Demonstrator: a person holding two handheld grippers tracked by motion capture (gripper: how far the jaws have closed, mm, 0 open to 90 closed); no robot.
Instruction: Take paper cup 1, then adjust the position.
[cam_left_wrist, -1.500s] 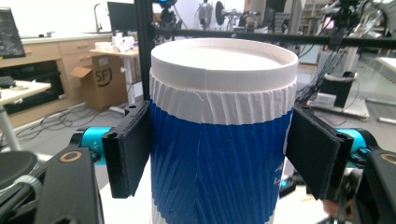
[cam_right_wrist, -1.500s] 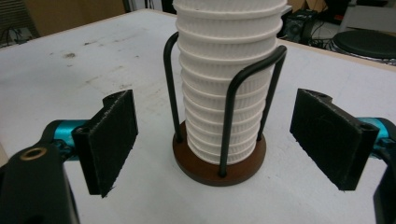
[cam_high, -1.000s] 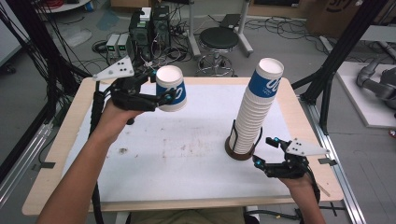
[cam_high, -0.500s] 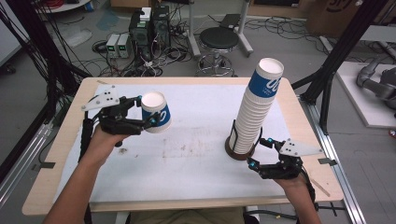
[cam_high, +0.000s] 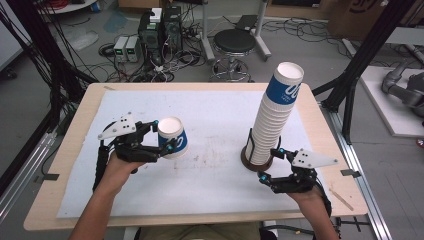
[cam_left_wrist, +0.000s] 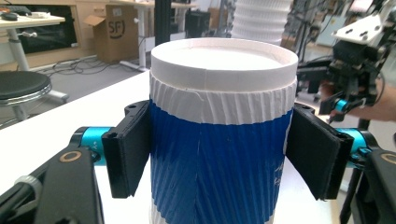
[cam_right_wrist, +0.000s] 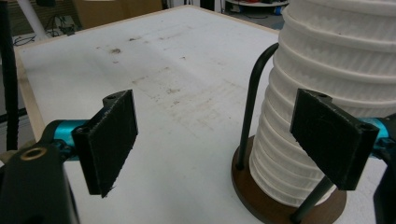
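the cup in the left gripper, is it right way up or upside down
Upside down. In the left gripper view the cup shows its flat closed base on top, with both pads of the left gripper pressed against its blue band.

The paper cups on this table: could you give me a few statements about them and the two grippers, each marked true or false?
1. The left gripper holds a single cup between its pads. True.
2. That cup stands mouth up. False: it is upside down, its white base on top.
3. The right gripper is clamped on the stack of cups. False: its jaws stand open beside the stack, nothing between the pads.
4. The stack sits on a round dark base with thin upright rods. True.
5. The stack lies toppled on the table. False: it stands tall, leaning slightly.
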